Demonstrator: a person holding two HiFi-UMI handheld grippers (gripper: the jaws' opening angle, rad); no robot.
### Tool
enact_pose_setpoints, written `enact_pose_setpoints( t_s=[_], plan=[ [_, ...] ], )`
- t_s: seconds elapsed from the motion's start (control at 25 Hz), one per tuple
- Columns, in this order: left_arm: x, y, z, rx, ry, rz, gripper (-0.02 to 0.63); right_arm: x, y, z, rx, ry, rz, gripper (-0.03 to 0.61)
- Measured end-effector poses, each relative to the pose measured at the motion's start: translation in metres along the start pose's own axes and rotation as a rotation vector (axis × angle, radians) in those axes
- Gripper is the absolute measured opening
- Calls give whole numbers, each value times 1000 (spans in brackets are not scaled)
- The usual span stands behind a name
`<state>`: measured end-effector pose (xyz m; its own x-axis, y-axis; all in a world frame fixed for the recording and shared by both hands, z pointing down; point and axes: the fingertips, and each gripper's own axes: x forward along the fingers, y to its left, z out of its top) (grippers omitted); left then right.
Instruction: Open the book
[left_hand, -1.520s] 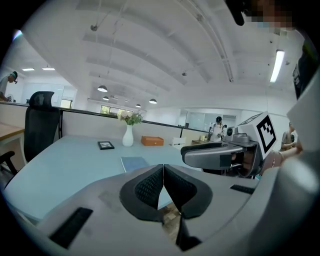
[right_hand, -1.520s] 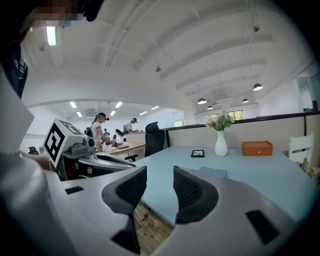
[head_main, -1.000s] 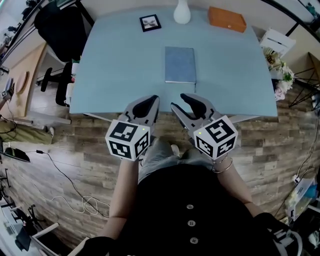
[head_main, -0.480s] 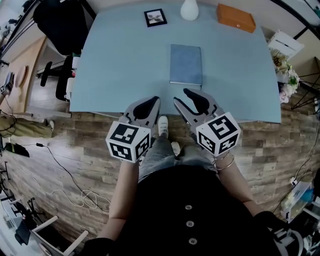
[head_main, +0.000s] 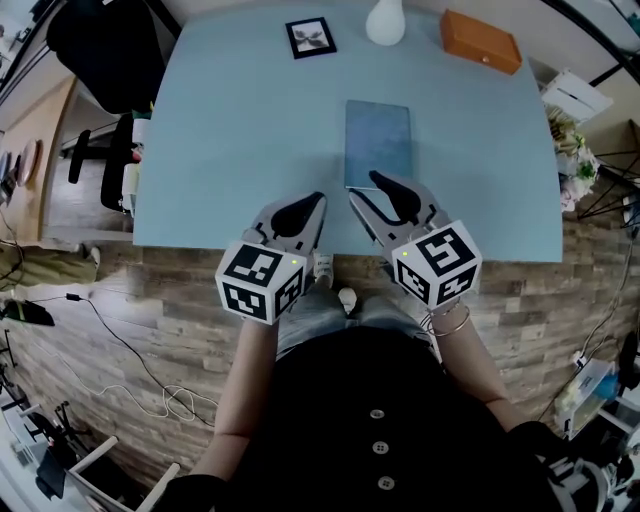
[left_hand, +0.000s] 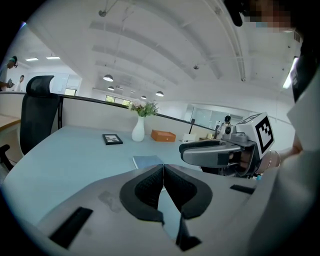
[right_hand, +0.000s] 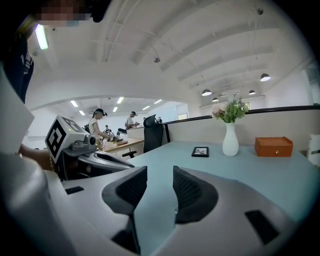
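A closed blue-grey book (head_main: 378, 140) lies flat on the light blue table (head_main: 240, 130), a little right of the middle. My right gripper (head_main: 366, 189) is open with a narrow gap and holds nothing; its tips reach the book's near edge from above. To its left, over the table's front edge, my left gripper (head_main: 307, 206) is shut and empty. In the left gripper view the book (left_hand: 148, 161) shows just beyond the shut left gripper (left_hand: 163, 168), with the right gripper (left_hand: 200, 150) beside it. The right gripper view shows the right gripper (right_hand: 160, 174) but not the book.
At the table's far edge stand a black picture frame (head_main: 309, 37), a white vase (head_main: 386, 20) and an orange box (head_main: 481, 41). A black office chair (head_main: 100, 50) stands off the far-left corner. The person's legs and wooden floor (head_main: 150, 300) lie below the front edge.
Both grippers have come forward over the table's front edge towards the book. The right one's tips now meet the book's near edge. Neither jaw state has changed.
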<state>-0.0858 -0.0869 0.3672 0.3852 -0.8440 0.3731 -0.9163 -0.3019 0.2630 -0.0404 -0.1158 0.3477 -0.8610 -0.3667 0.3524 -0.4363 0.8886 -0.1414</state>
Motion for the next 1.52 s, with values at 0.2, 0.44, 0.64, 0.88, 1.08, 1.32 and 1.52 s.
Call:
enact_pose_setpoints(
  t_s=[0.2, 0.44, 0.64, 0.88, 1.08, 1.32, 1.52],
  plan=[
    [18, 26, 13, -9, -3, -24, 12, 28, -15, 11, 7, 2, -21, 146],
    [35, 61, 37, -16, -23, -42, 12, 55, -33, 26, -2, 14, -48, 146],
    [44, 81, 48, -6, -30, -65, 12, 73, -45, 36, -8, 20, -79, 144],
    [50, 99, 55, 3, -27, -103, 12, 94, -48, 44, -7, 18, -97, 143],
    [53, 108, 62, 23, -34, -136, 12, 100, -49, 46, -2, 21, -127, 143],
    [56, 105, 56, 13, -26, -172, 12, 95, -49, 37, 31, 28, -151, 141],
    [59, 97, 47, -7, -13, -197, 12, 93, -46, 29, 10, 66, -136, 141]
  ],
)
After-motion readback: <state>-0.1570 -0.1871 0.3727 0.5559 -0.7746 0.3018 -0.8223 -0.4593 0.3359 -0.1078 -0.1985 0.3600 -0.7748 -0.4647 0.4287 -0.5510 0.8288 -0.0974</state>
